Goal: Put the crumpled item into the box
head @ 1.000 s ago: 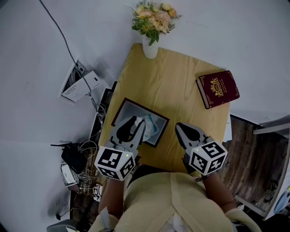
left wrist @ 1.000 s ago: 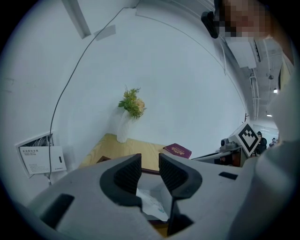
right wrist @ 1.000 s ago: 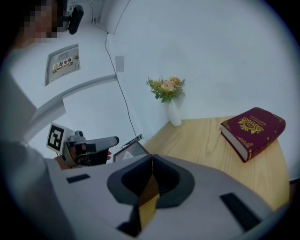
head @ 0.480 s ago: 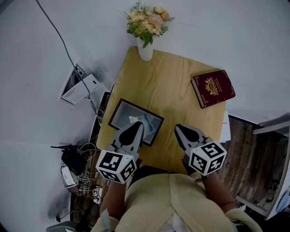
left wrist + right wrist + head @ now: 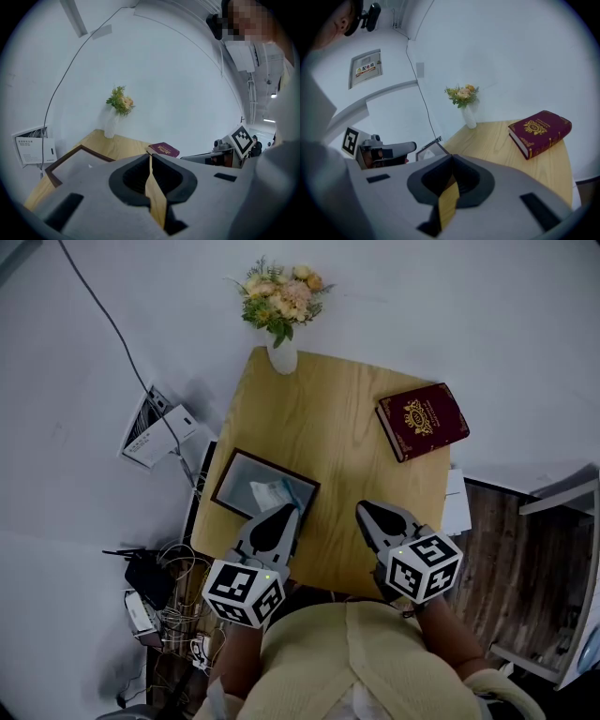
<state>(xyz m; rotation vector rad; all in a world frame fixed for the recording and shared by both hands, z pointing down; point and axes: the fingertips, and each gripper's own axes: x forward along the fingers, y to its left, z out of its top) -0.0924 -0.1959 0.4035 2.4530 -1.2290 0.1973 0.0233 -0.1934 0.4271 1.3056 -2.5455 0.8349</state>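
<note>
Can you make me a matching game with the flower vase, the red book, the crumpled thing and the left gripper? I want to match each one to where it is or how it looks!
Things:
1. flower vase
2. red book
3. crumpled thing
4. left gripper

Places or states:
A. lying inside the box
B. standing at the far edge of the table
C. fingers shut, holding nothing
D. lying flat near the table's far right corner

Right pairs: 1-B, 2-D, 3-A, 4-C
</note>
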